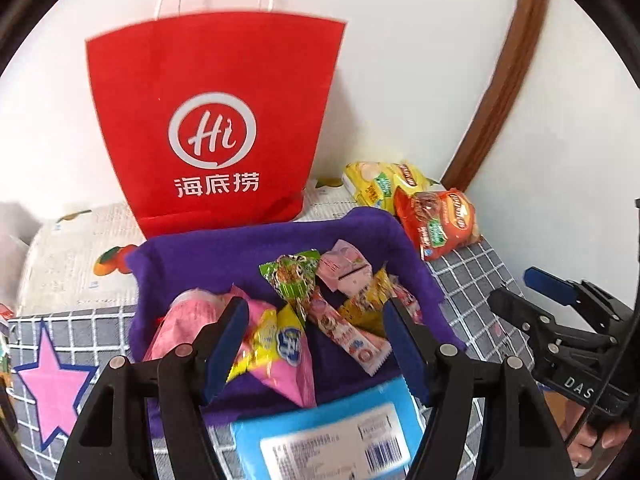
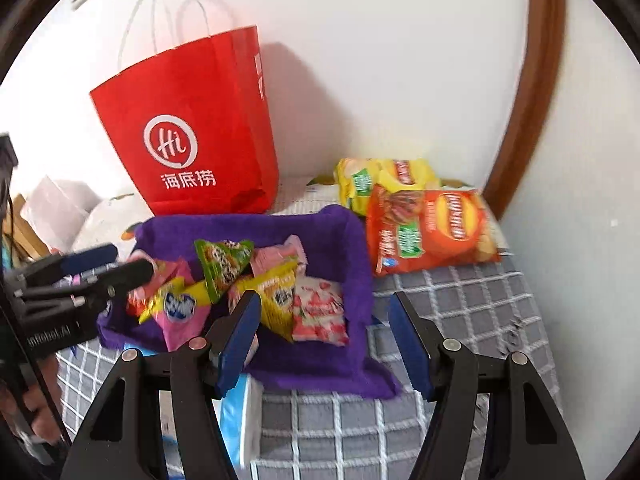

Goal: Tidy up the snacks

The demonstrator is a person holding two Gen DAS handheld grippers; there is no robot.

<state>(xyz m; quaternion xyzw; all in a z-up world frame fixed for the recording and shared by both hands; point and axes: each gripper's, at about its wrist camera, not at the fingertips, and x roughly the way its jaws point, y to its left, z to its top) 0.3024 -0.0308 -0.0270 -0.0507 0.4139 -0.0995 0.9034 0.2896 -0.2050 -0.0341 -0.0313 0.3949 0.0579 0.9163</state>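
A purple felt basket (image 1: 200,256) (image 2: 352,248) holds several small snack packets: pink, green, yellow. My left gripper (image 1: 316,312) is open and empty, hovering over the basket's near side. My right gripper (image 2: 324,312) is open and empty, over the basket's right front corner. An orange chip bag (image 1: 444,220) (image 2: 432,232) and a yellow chip bag (image 1: 384,184) (image 2: 384,180) lie behind the basket to the right. A blue pack with a barcode label (image 1: 332,436) (image 2: 240,416) lies in front of the basket.
A red paper bag (image 1: 212,120) (image 2: 192,128) stands against the white wall behind the basket. The surface is a grey checked cloth (image 2: 460,304). A pink star (image 1: 52,384) is on the cloth at left. A brown curved frame (image 2: 532,100) runs up the right.
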